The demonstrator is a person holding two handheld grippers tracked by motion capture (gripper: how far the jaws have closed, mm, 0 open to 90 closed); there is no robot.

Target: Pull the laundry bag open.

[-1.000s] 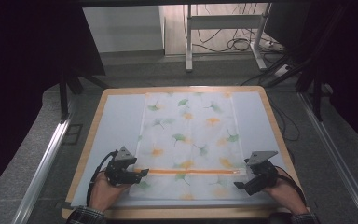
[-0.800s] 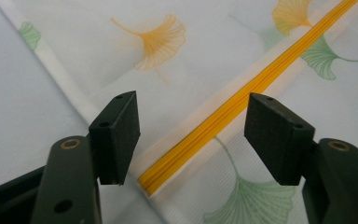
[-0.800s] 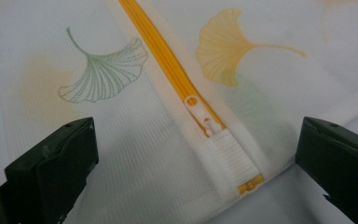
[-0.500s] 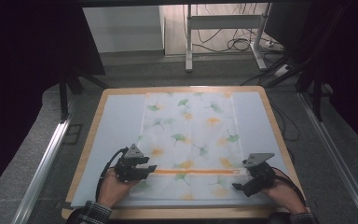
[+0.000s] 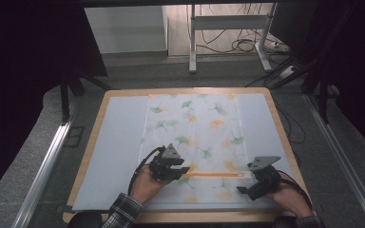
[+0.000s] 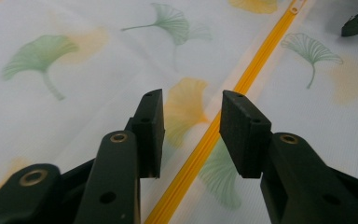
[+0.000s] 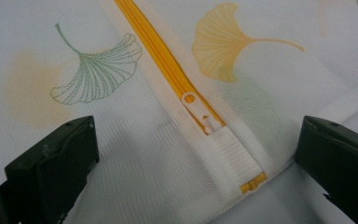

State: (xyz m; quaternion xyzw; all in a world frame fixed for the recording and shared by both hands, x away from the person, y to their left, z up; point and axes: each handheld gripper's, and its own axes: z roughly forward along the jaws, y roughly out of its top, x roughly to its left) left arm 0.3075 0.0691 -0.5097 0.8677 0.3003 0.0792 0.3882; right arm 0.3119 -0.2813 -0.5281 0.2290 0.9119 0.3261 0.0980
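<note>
White mesh formed the laundry bag (image 5: 192, 142), printed with green and orange ginkgo leaves, which lay flat on a pale blue mat (image 5: 119, 147) covering the wooden table (image 5: 91, 142). Nearest the person, the left gripper (image 5: 183, 170) and the right gripper (image 5: 242, 189) rested over the bag's near portion, each held in a hand entering from the bottom edge. An orange zipper (image 5: 214, 175) ran across the bag between the two grippers. In the left gripper view, the left gripper (image 6: 192, 126) had its jaws partly open, having just been closing; the zipper (image 6: 242, 86) passed through the gap between them, and the pads did not press on it. In the right gripper view, the right gripper (image 7: 196, 154) had its jaws spread wide, apart from the fabric; the white zipper pull (image 7: 196, 112) lay between them at the zipper's end, beside a stitched white tab (image 7: 230, 156). Farther off, the bag's upper half extended to the table's far edge. Beyond the table stood a metal frame (image 5: 228, 28) with cables (image 5: 247, 45) on the floor.
</note>
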